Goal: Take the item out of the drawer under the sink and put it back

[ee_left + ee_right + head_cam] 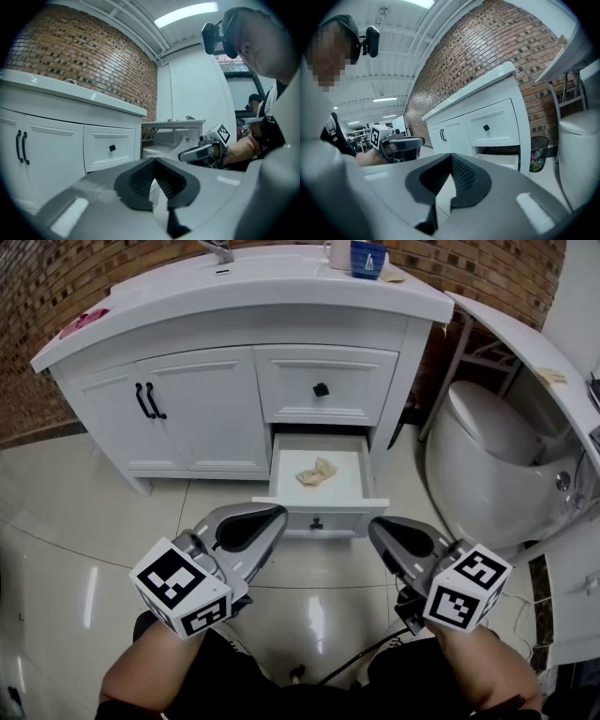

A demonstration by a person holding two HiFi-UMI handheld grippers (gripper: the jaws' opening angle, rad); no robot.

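Observation:
The lower drawer [284,486] of the white vanity [234,296] stands pulled out. A crumpled beige item [317,472] lies inside it on the drawer floor. My left gripper [274,515] hovers in front of the drawer's left corner, shut and empty, its pads [140,178] meeting at the tip. To the right of the drawer front, my right gripper [377,527] is also shut with nothing between its pads [461,176]. The right gripper view shows the open drawer [501,159] under the closed upper one. Neither gripper touches the drawer or the item.
The upper drawer with a black knob [321,389] is closed, as are the cabinet doors with black handles [148,401]. A white toilet [487,446] stands close on the right, with a waste bin [539,152] beside the vanity. A blue cup [367,257] sits on the counter.

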